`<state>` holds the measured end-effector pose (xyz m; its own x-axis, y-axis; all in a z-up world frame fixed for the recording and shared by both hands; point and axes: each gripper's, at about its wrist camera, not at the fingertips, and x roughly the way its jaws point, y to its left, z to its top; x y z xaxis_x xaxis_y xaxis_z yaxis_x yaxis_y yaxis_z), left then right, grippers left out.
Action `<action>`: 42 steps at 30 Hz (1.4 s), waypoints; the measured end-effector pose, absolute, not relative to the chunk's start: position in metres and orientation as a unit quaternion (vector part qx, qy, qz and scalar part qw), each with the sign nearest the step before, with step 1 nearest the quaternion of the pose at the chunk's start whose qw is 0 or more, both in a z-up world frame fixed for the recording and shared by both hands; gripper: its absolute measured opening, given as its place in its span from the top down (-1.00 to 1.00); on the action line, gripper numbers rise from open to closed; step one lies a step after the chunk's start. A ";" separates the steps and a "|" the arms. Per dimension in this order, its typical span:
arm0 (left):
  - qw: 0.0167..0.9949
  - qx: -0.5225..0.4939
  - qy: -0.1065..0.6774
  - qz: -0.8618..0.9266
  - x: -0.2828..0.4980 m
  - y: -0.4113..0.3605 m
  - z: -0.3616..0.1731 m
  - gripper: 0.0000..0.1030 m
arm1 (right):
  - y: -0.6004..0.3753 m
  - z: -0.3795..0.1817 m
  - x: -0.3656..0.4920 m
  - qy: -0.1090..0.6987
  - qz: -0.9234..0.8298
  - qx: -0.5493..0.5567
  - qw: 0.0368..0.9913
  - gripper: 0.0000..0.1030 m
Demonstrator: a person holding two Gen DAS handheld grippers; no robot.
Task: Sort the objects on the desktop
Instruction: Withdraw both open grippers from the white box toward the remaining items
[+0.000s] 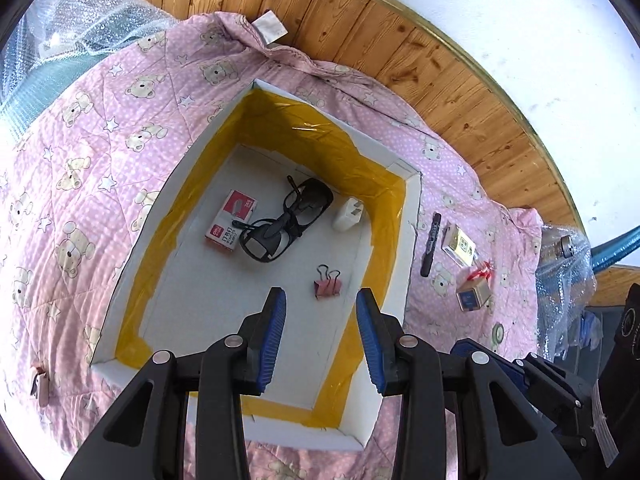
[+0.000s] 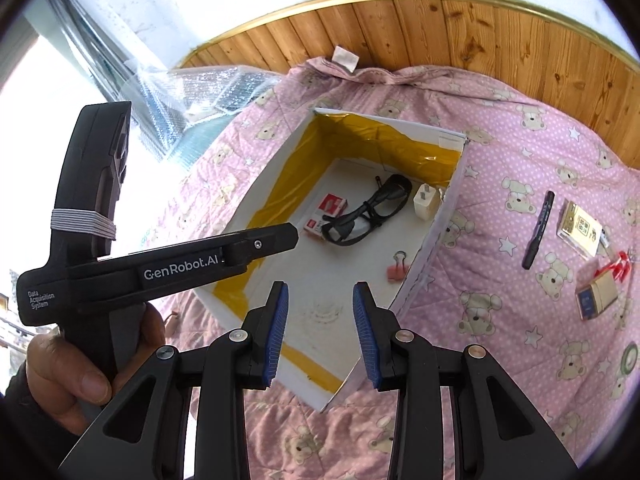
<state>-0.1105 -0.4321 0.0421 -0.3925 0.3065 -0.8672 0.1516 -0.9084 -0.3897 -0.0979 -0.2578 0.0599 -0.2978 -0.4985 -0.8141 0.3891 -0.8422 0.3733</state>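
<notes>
Already the box point(image 1: 404, 248) holds four things on its white floor: the staple box point(image 1: 230, 222), the black glasses point(image 1: 286, 220) lying against it, the white plug point(image 1: 347, 214) and the pink binder clip point(image 1: 329, 284). To its right on the pink bear quilt point(image 1: 80, 160) wait the black pen point(image 1: 430, 244), a gold packet point(image 1: 460, 245), a small blue-and-gold box point(image 1: 473, 295) beside a red ribbon and, nearer, a tape roll point(image 1: 497, 332).

Both the left tool point(image 1: 321, 334) and the right tool point(image 2: 321, 332) hover released and empty above the box's near end.

The quilt is soft and rumpled, so I judge a slim pen could sink or roll as pads close, and the glossy packet could slip. The thin box wall may tip if knocked.

The tape roll is tiny at the edge; the packet's print is unreadable.
</notes>
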 end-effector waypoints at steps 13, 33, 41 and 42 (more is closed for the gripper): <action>0.068 -0.547 -0.205 0.809 -0.088 -0.416 0.054 0.19 | -0.242 0.066 -0.072 -0.062 -0.812 0.519 0.260 0.28; 0.106 -0.575 -0.156 0.796 -0.074 -0.350 0.053 0.16 | -0.166 0.051 -0.041 -0.134 -0.814 0.525 0.208 0.28; 0.128 -0.594 -0.130 0.784 -0.072 -0.315 0.045 0.16 | -0.137 0.042 -0.030 -0.158 -0.813 0.529 0.185 0.28; 0.130 -0.596 -0.126 0.782 -0.072 -0.311 0.045 0.16 | -0.132 0.040 -0.029 -0.161 -0.813 0.530 0.181 0.28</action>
<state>-0.0723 -0.3106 0.0446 -0.2564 0.3536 -0.8996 -0.0523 -0.9344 -0.3524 -0.0288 -0.1324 0.0395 -0.3732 -0.4652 -0.8027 0.1231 -0.8824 0.4541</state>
